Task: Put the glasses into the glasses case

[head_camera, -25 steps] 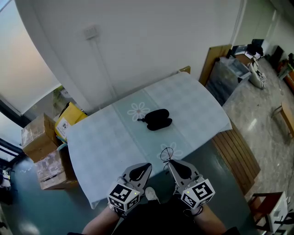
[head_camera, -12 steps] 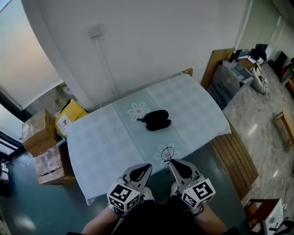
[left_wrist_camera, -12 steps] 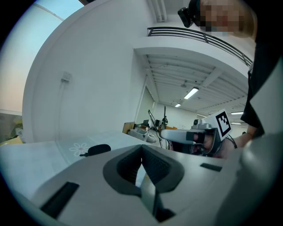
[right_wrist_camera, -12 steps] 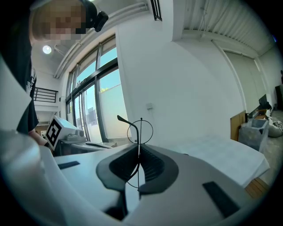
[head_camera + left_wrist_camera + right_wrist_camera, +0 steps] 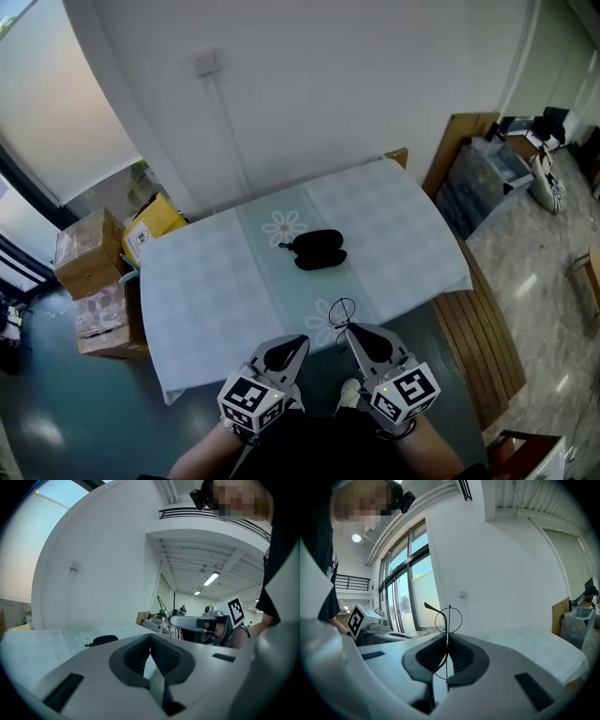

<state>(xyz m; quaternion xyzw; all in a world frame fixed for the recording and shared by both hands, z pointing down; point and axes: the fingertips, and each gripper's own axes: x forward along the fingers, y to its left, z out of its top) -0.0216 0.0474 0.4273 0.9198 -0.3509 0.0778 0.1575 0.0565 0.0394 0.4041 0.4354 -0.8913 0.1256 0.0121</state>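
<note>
A black glasses case (image 5: 319,248) lies shut on the pale table (image 5: 206,281), near its middle; it shows small in the left gripper view as the case (image 5: 105,640). My right gripper (image 5: 350,330) hangs at the table's near edge, shut on thin-rimmed glasses (image 5: 340,312); the round lens (image 5: 448,618) sticks up from between its jaws. My left gripper (image 5: 298,343) is beside it, shut with nothing in it, as the left gripper view shows for the gripper (image 5: 150,654).
Cardboard boxes (image 5: 89,281) and a yellow box (image 5: 155,220) stand on the floor left of the table. A wooden slatted bench (image 5: 487,328) runs along its right side. Storage bins (image 5: 492,164) stand at the far right. A white wall (image 5: 356,75) backs the table.
The head view has drifted: the table and case sit slightly further left and lower in the frame. Both grippers keep their places and the glasses stay held.
</note>
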